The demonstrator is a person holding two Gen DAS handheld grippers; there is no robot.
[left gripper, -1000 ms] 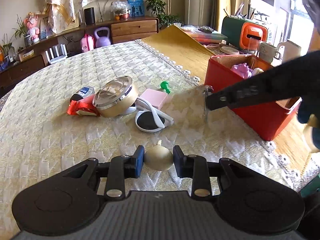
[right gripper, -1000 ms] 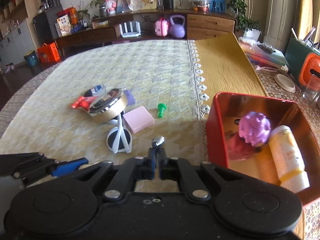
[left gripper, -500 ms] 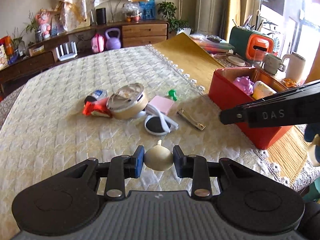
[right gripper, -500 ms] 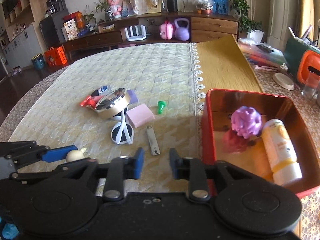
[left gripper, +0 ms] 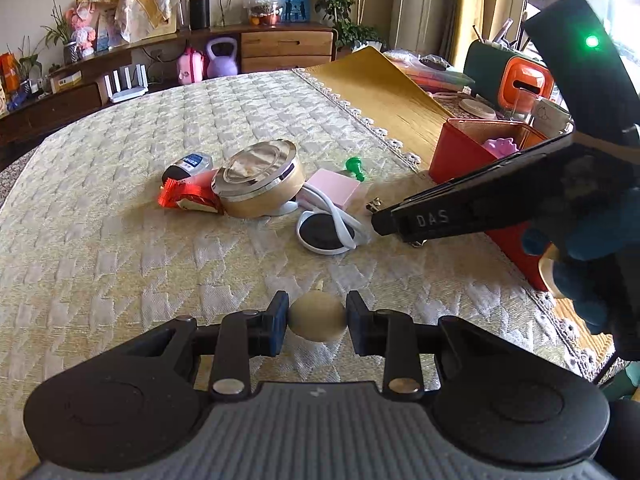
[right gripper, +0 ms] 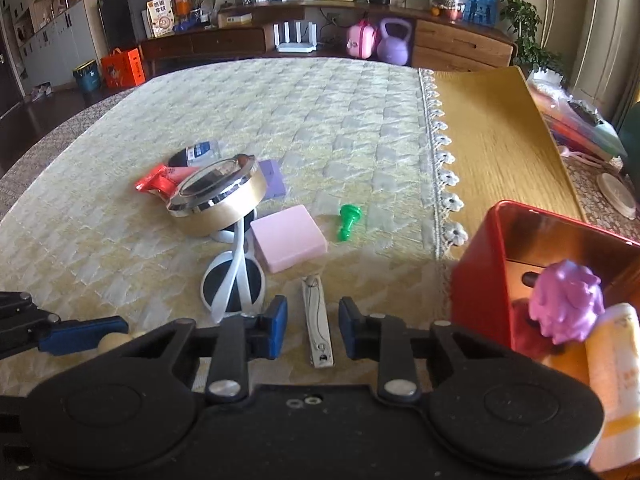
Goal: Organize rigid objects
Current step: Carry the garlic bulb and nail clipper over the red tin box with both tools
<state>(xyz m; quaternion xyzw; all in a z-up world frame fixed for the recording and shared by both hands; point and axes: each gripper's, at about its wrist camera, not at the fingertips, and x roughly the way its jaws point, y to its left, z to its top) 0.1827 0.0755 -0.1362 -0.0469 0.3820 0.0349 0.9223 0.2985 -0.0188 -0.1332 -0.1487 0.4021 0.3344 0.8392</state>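
Two things already sit inside the red bin (right gripper: 476, 288): a purple knobbly toy (right gripper: 566, 306) and a cream bottle with a yellow band (right gripper: 612, 376), both against its near corner. Everything else is still out on the pale woven cloth (left gripper: 120, 240), so I judge the job under halfway done.

Going left to right, with the bin as my marker: farthest from it lies a dark small bottle with a blue label (left gripper: 188, 165), touching a red wrapper (left gripper: 182, 198). Next comes the round gold tin with a mirrored lid (left gripper: 258, 184), tilted and leaning on the wrapper side, with a lilac pad (right gripper: 273, 178) half hidden behind it. Nearer the bin are the white glasses with dark lenses (left gripper: 326, 232), the pink box (right gripper: 289, 243) and a green peg (right gripper: 349, 216) just beyond it.

My left tongs (left gripper: 318, 322) are clamped on a small beige ball (left gripper: 317, 322) with a stubby stem, held over the cloth well short of the bin; it has yet to go in.

My right tongs (right gripper: 313, 326) hover just beside the bin's left wall, jaws closing on either side of the metal nail clipper (right gripper: 317, 326), which lies flat between them; the pads do not touch it yet. I count eight pieces left, counting the ball and clipper.
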